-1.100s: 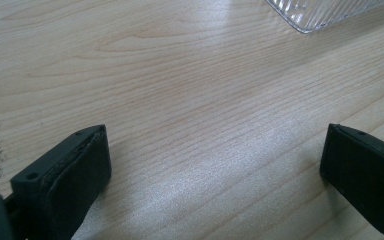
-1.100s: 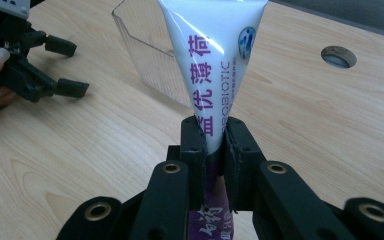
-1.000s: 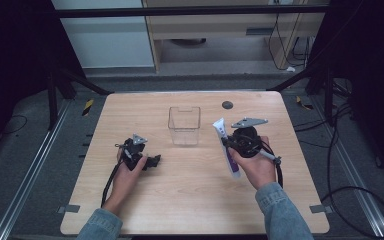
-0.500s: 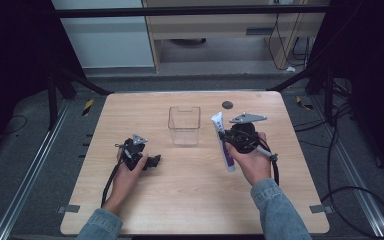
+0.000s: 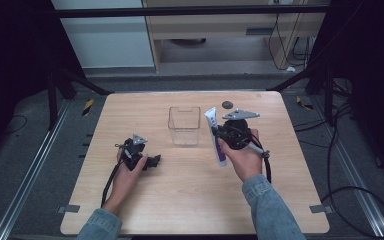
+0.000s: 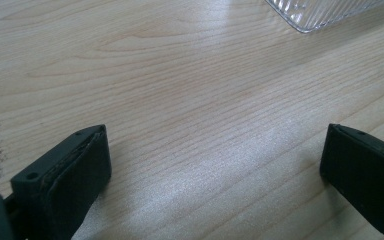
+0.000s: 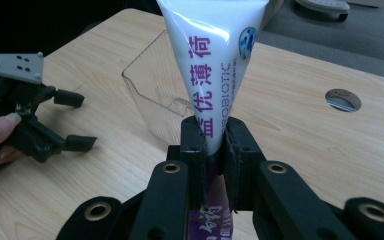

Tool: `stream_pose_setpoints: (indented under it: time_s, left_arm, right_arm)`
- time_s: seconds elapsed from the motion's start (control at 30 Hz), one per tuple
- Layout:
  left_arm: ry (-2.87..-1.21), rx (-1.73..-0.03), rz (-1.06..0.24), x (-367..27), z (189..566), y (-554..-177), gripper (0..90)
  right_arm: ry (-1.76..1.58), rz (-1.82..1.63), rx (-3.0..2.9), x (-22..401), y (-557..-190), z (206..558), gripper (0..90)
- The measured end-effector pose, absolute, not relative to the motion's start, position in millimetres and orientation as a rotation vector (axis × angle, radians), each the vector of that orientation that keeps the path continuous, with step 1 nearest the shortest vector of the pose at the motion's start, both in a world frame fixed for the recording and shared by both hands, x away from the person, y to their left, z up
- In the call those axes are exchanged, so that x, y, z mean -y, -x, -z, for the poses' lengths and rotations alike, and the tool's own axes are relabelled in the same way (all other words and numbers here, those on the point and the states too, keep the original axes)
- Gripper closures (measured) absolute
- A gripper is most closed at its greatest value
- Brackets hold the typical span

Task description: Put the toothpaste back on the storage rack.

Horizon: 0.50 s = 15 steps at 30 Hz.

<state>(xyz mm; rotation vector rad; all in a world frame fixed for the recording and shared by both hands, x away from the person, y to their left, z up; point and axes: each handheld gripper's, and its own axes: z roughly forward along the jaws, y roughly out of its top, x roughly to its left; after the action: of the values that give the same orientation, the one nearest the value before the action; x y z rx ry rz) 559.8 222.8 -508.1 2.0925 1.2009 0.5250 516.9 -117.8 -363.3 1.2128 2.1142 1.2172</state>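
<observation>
**A:** What have you got nearest you?

**B:** My two hands, coming in from the near edge of the wooden table. On the left, my left gripper lies low on the tabletop, and in its own view I see the two jaws standing wide apart with bare wood grain between them, nothing held.

**A:** And the right side?

**B:** My right gripper is raised off the table, right of centre. Its jaws are clamped on a white toothpaste tube with purple lettering. In the right gripper view the tube rises from between the pads, its wide flat end up and its purple end hanging below the jaws. From above, it slants from near right to far left.

**A:** What sits beyond that?

**B:** A clear plastic box, open at the top, standing mid-table, just left of the tube and farther out than my left gripper. I cannot tell whether the tube touches its wall.

**A:** Anything farther?

**B:** A small round hole in the tabletop near the far edge, beyond the right gripper.
</observation>
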Motion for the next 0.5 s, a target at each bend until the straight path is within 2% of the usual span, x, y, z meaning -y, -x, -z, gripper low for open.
stream_pose_setpoints:
  time_s: [0.5]
  left_arm:
    - [-2.092,-1.201,-0.525,-223,508,-560,0.0]
  right_arm:
    - [-1.191,-1.268,-2.065,111,-529,346,80.5]
